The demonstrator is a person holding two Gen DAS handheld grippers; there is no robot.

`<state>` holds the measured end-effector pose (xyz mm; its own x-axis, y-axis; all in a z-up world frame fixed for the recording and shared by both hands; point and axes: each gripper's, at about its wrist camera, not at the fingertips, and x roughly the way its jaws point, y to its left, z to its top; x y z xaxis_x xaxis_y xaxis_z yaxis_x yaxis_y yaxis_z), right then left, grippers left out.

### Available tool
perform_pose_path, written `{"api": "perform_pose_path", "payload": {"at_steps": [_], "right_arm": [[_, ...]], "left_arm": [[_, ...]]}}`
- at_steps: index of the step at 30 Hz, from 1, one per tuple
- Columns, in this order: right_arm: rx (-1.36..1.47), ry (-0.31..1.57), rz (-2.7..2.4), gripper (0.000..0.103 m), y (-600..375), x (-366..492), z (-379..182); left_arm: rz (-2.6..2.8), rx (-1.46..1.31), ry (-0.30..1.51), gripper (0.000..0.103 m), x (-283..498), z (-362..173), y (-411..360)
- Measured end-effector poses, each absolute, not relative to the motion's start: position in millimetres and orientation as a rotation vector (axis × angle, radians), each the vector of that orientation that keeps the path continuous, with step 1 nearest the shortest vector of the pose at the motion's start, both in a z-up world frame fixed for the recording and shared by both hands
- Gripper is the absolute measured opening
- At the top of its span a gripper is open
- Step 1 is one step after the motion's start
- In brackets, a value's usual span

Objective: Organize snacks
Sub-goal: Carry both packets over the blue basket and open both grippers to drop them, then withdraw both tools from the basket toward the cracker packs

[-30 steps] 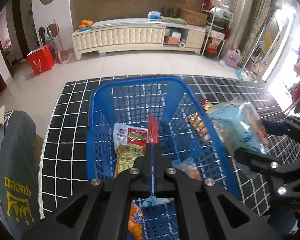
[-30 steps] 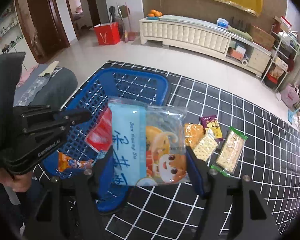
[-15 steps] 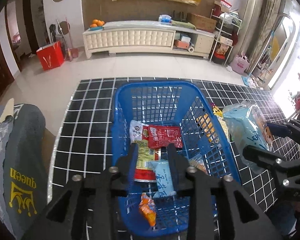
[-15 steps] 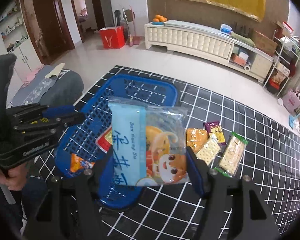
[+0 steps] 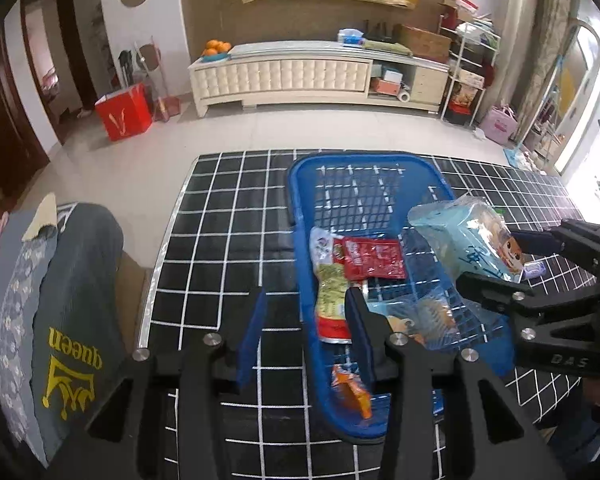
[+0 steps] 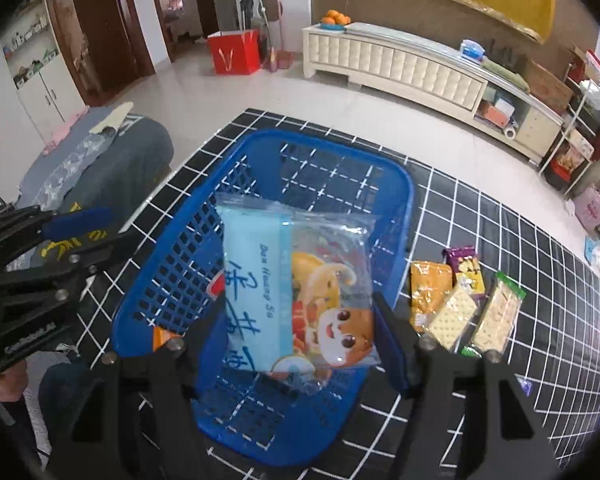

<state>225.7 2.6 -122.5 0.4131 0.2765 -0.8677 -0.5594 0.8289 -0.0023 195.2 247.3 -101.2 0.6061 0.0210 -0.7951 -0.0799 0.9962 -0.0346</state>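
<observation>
Checkered mat [image 5: 228,248]: right claw [image 6: 300,332] clamps blue bag [image 6: 296,292], hiding basket [image 6: 268,148] contents; left claw [image 5: 306,320] just parted, empty.

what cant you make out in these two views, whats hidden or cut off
- Right wrist view: most of the blue plastic basket floor, hidden by the light blue cartoon snack bag in the right tool.
- Right wrist view: the purple snack packet, partly under cracker packs; print too small.
- Left wrist view: the orange snack packet, blurred and partly hidden by the left tool.
</observation>
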Motion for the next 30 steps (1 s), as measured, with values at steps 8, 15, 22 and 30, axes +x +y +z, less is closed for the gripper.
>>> {"api": "perform_pose_path", "payload": {"at_steps": [8, 15, 22, 30], "right_arm": [[-0.379, 1.065, 0.504, 0.07, 22, 239, -146], [-0.397, 1.119, 0.51, 0.073, 24, 249, -157], [-0.347, 1.049, 0.521, 0.087, 6, 238, -128], [-0.313, 0.976, 0.497, 0.088, -33, 219, -88]], "left_arm": [[0.07, -0.134, 0.942, 0.038, 200, -118, 273], [0.063, -0.122, 0.956, 0.038, 202, -122, 269], [0.054, -0.11, 0.947, 0.038, 199, -113, 257], [0.032, -0.087, 0.921, 0.038, 191, -91, 227]]}}
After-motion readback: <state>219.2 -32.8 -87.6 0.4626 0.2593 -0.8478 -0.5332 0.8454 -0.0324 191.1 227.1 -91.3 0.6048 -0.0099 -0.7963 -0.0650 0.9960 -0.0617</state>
